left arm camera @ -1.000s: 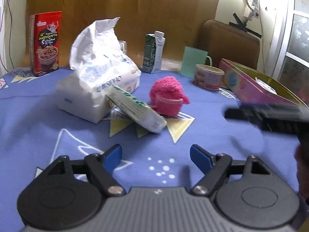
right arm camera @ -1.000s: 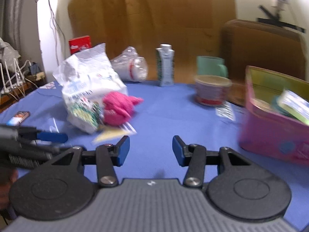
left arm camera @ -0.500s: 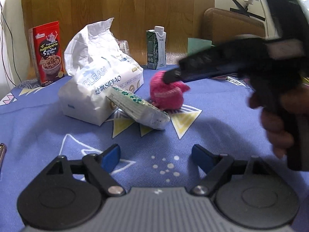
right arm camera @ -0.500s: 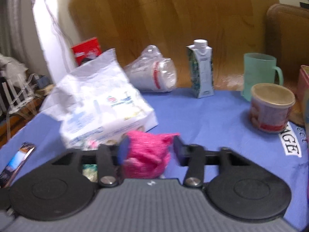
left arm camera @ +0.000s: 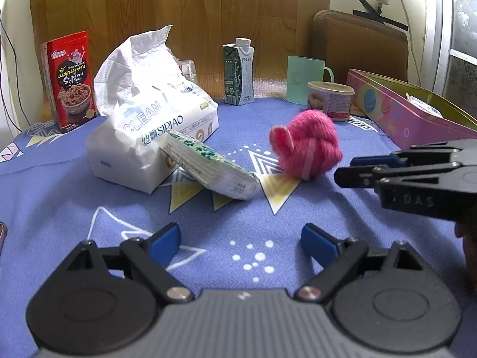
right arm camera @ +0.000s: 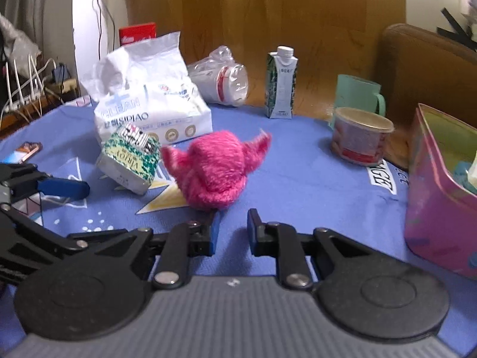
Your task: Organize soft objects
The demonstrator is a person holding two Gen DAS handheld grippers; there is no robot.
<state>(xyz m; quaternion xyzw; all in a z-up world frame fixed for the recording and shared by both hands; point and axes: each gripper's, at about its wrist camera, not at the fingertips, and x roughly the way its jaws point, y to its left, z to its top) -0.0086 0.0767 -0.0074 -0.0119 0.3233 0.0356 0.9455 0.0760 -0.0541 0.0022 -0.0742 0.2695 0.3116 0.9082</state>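
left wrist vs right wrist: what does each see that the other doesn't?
Left wrist only: the red snack box's printed front, and the right claw side-on, apart from the pink toy.

Right wrist only: the bagged paper cups behind the tissue bag, cables and chargers off the left edge, a small card on the cloth, and the right claw's narrow gap, nothing in it; it has just been closing.

Both: toy, tissue bag, green tissue pack, milk carton, green mug, can, pink tin, blue cloth.

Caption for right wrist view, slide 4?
Right tool, nearly shut and empty, just short of the fluffy pink toy.
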